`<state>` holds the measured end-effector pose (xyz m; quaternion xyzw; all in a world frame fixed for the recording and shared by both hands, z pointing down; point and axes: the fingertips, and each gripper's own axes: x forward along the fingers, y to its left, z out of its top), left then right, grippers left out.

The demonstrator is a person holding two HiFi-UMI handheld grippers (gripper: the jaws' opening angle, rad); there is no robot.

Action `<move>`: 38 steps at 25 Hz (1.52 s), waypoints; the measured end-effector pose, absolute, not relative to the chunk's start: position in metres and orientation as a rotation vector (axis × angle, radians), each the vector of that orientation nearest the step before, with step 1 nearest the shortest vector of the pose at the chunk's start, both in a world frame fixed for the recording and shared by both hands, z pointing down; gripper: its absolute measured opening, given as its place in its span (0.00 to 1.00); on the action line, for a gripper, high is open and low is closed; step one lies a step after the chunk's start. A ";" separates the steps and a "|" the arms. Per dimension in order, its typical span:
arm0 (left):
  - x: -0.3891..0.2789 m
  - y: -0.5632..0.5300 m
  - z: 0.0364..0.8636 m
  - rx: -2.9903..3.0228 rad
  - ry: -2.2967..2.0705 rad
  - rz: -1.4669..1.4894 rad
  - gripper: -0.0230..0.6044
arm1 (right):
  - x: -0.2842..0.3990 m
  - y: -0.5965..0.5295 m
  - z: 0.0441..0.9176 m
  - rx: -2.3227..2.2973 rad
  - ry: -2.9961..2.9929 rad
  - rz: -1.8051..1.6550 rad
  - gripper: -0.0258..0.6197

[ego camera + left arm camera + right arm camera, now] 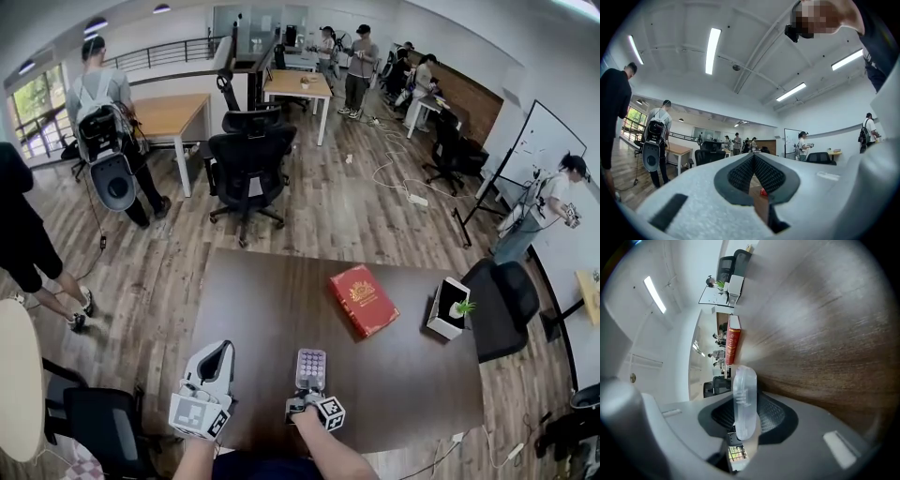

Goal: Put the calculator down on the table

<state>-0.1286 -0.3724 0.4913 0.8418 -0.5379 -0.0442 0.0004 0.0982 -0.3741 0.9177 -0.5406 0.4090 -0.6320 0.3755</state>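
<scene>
A dark wooden table (281, 300) fills the near part of a big open office with a plank floor, where several people stand or sit well away from it. On the table lie a red book (363, 299) and, further right, a small white planter (448, 309). The right gripper (307, 394) is clamped on the near end of the calculator (310, 367), which sticks out ahead of the jaws with its keys up and lies roughly flat to the wood, low over the near part of the table and well short of the book. Whether its underside already touches cannot be told. The left gripper (219, 352) hangs just beside it on the left, its jaws closed tip to tip with nothing between them. By my judgement the placing is nearly done, and only the last bit of lowering and the release are left. 2 things could spoil it: letting go while there is still a gap would make the far end drop and the calculator clatter or skid, and the spot is close to the person's edge of the table, so a backward tug as the jaws part might drag it toward that edge - a level set-down before opening looks the safer course
</scene>
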 end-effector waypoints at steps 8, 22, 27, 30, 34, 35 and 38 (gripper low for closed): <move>-0.126 -0.375 0.496 2.620 -1.671 -0.171 0.03 | 0.097 -0.380 0.913 -1.282 0.997 -1.662 0.44; -0.109 -0.369 0.492 2.643 -1.634 -0.210 0.03 | 0.092 -0.370 0.895 -1.277 0.852 -1.815 0.78; -0.106 -0.367 0.490 2.644 -1.635 -0.216 0.03 | 0.098 -0.358 0.894 -1.278 0.858 -1.818 0.80; -0.105 -0.368 0.491 2.642 -1.634 -0.211 0.03 | 0.103 -0.354 0.883 -1.263 0.872 -1.807 0.80; -0.103 -0.371 0.496 2.637 -1.637 -0.201 0.03 | 0.112 -0.354 0.857 -1.224 0.891 -1.774 0.80; -0.103 -0.371 0.498 2.633 -1.637 -0.198 0.03 | 0.114 -0.356 0.847 -1.204 0.901 -1.760 0.80; -0.100 -0.372 0.504 2.629 -1.635 -0.186 0.03 | 0.125 -0.373 0.809 -1.133 0.954 -1.680 0.80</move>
